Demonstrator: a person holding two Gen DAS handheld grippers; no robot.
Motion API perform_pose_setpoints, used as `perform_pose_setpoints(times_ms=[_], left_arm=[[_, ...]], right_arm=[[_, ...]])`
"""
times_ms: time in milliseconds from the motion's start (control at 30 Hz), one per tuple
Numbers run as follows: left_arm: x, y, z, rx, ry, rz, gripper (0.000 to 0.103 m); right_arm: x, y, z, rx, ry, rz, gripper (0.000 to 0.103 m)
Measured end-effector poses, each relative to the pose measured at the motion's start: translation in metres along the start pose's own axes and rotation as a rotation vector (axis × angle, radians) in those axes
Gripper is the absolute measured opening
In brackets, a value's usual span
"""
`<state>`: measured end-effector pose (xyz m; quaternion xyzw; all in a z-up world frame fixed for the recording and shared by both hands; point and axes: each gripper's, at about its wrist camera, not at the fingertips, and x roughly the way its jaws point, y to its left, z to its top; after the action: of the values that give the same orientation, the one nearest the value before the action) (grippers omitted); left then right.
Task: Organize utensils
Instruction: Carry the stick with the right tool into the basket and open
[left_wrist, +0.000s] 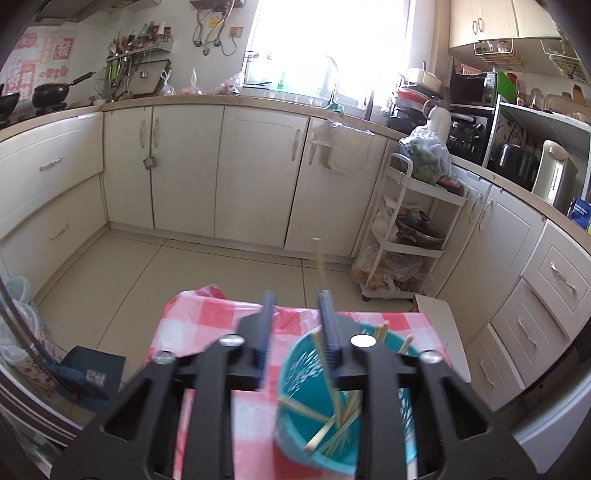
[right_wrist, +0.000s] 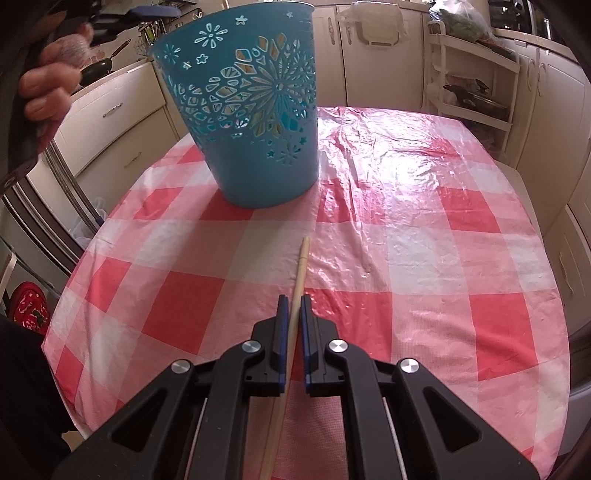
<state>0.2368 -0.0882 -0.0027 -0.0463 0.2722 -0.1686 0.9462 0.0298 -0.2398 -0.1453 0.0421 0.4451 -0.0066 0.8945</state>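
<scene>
A teal cut-out basket (left_wrist: 314, 406) stands on the red-and-white checked tablecloth (left_wrist: 199, 325), right under my left gripper (left_wrist: 296, 299). Its jaws stand apart. One wooden chopstick (left_wrist: 318, 266) stands upright against the inner side of the right finger, its lower end inside the basket; the pads do not press on it. Several chopsticks (left_wrist: 332, 432) lie in the basket's bottom. In the right wrist view the basket (right_wrist: 258, 166) sits at the far left of the table. My right gripper (right_wrist: 293, 301) is shut on a single chopstick (right_wrist: 301, 269) just above the cloth.
A person's hand (right_wrist: 48, 92) shows at the upper left. A white trolley (left_wrist: 413, 229) with a pot and bags stands past the table's right end. Cream cabinets line the walls. A blue box (left_wrist: 92, 373) sits on the floor at the left.
</scene>
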Motion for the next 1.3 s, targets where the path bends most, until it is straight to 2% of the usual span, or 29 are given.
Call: perform_pose_setpoints(times_ms=[33, 100, 167, 267, 400, 533, 700, 867, 967, 1167, 1300], left_arm=[[-0.009, 0.005, -0.003, -0.003, -0.008, 0.01, 0.051], [-0.027, 0.019, -0.009, -0.023, -0.017, 0.022, 0.058], [-0.043, 0.034, -0.015, -0.057, -0.009, 0.019, 0.061], [-0.058, 0.054, -0.027, -0.096, -0.014, 0.022, 0.064], [-0.044, 0.076, -0.04, -0.144, 0.07, 0.036, 0.065], [-0.043, 0.085, -0.041, -0.139, 0.073, 0.082, 0.065], [-0.047, 0.095, -0.04, -0.171, 0.074, 0.089, 0.065], [-0.043, 0.089, -0.04, -0.158, 0.085, 0.095, 0.065], [-0.042, 0.084, -0.042, -0.144, 0.089, 0.1, 0.065], [-0.037, 0.084, -0.044, -0.144, 0.105, 0.108, 0.066], [-0.034, 0.084, -0.044, -0.149, 0.107, 0.111, 0.066]], right_arm=[[0.0, -0.001, 0.0, 0.003, 0.002, 0.005, 0.007], [0.0, -0.002, 0.001, 0.003, 0.005, 0.014, 0.007], [0.0, 0.0, -0.001, -0.008, -0.001, 0.004, 0.007], [0.0, 0.011, -0.004, -0.083, -0.017, -0.059, 0.007], [-0.002, 0.012, -0.005, -0.089, -0.012, -0.076, 0.006], [-0.018, -0.008, 0.0, 0.029, 0.013, 0.017, 0.006], [-0.067, -0.019, 0.023, 0.12, -0.077, 0.169, 0.006], [-0.118, -0.018, 0.065, 0.153, -0.218, 0.268, 0.006], [-0.131, -0.015, 0.098, 0.167, -0.294, 0.316, 0.006], [-0.129, 0.001, 0.181, 0.161, -0.471, 0.318, 0.006], [-0.105, 0.011, 0.225, 0.173, -0.566, 0.254, 0.006]])
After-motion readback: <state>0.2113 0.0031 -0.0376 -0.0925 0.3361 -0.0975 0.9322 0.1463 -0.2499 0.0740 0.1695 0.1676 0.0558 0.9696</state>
